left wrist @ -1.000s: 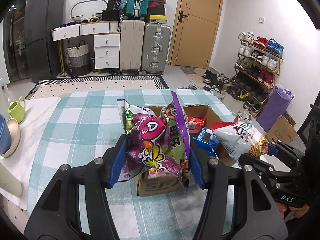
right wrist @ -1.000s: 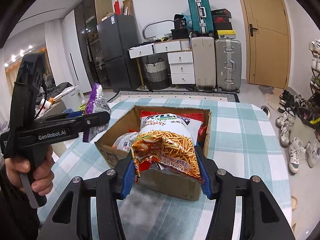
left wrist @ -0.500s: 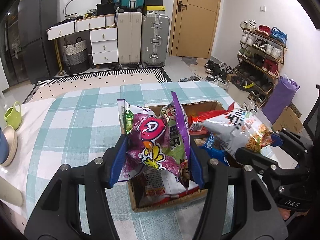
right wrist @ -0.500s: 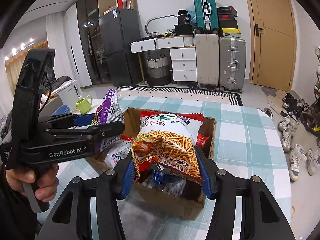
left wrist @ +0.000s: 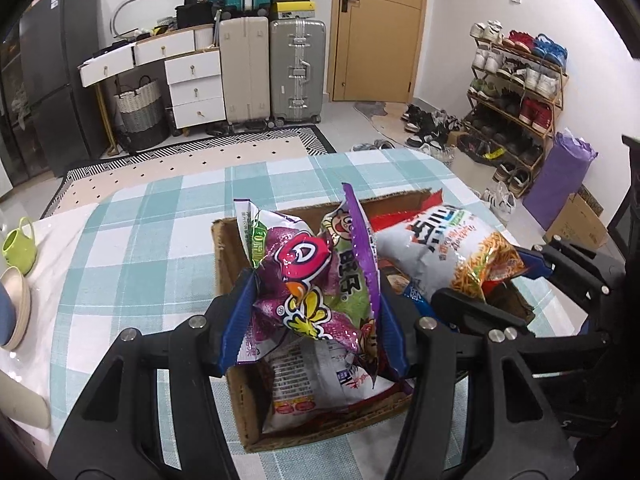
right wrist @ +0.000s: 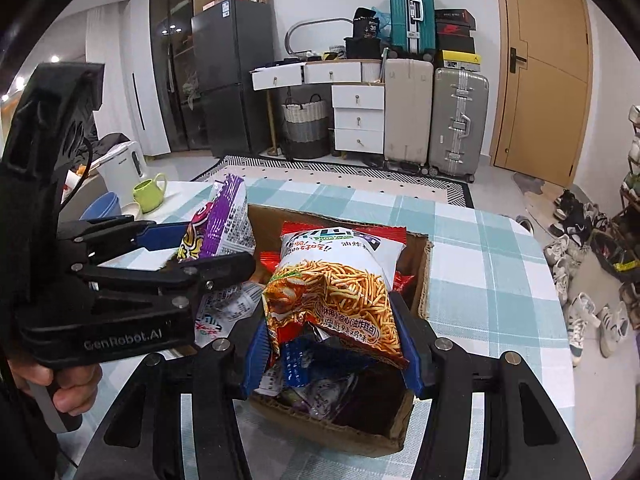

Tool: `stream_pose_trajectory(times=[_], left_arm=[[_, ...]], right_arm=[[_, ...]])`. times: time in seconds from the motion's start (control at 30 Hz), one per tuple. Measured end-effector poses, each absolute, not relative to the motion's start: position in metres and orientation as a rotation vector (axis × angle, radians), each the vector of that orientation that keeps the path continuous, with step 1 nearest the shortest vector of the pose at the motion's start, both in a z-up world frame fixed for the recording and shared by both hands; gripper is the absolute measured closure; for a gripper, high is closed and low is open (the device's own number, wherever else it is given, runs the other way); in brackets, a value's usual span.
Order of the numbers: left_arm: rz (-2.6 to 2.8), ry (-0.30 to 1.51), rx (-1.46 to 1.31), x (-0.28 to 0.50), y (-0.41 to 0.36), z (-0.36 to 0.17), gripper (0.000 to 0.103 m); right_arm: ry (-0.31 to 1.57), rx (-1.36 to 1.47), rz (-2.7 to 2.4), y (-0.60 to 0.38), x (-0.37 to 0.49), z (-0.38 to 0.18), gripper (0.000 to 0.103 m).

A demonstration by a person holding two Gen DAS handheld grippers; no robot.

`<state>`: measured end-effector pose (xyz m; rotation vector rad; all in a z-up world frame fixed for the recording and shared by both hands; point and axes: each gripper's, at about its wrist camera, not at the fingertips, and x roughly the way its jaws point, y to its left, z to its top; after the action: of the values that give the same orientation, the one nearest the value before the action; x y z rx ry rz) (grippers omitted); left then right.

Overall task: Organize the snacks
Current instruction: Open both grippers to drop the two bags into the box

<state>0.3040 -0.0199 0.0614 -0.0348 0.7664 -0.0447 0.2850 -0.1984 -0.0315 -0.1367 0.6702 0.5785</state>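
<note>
Left hand-held gripper (left wrist: 316, 316): my pads pinch the purple snack bag (left wrist: 312, 280), held over the cardboard box (left wrist: 224, 256) on the desk (left wrist: 132, 248).
Right hand-held gripper (right wrist: 332, 340): pressed onto the noodle-stick bag (right wrist: 336, 284), also above the box.
Handling: I judge both bags light, puffy, slick foil with brittle contents; hold at the crimped seam or mid-body, gently.
Hidden: packets deep in the box are overlapped, so I can't count them; the box floor is unseen, and small print is unreadable.
</note>
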Motion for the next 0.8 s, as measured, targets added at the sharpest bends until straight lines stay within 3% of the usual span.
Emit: stream_pose_trajectory(times=[0.57, 0.73, 0.8], left_arm=[[-0.027, 0.811, -0.052, 0.332, -0.014, 0.034, 0.048], [-0.049, 0.805, -0.067, 0.328, -0.012, 0.034, 0.044], [-0.053, 0.800, -0.071, 0.325, -0.012, 0.036, 0.041]], right_arm=[[0.679, -0.151, 0.600, -0.197, 0.298, -0.044, 0.044], [0.629, -0.161, 0.595, -0.201, 0.288, -0.035, 0.036], [0.597, -0.174, 0.584, -0.203, 0.280, -0.031, 0.028]])
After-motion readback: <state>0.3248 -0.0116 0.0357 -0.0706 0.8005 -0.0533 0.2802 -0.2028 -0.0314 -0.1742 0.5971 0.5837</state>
